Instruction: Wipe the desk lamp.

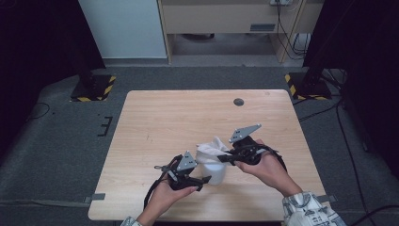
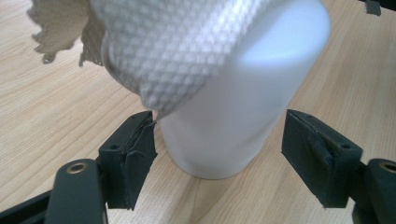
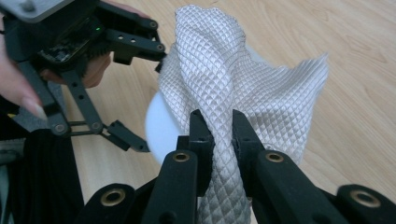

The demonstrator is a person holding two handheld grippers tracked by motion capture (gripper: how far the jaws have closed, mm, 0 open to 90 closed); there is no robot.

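Steady white cup between spread left gripper fingers while right gripper, clamped on cloth, stuffs gently.

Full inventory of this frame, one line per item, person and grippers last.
table: 1, light wood, centre of the high view, on grey floor.
cup: 1, white, upright on the table near its front edge, between the grippers.
cloth: 1, white with a diamond weave, bunched at the cup's top, sticking up out of it.
round mark: 1, dark, near the table's far edge.
stand bases: 2, black with yellow stripes, on the floor beyond the table's far corners.
left gripper: 1, black, jaws open either side of the cup.
right gripper: 1, black, jaws pinching the cloth.
hands: 2, one on each gripper.
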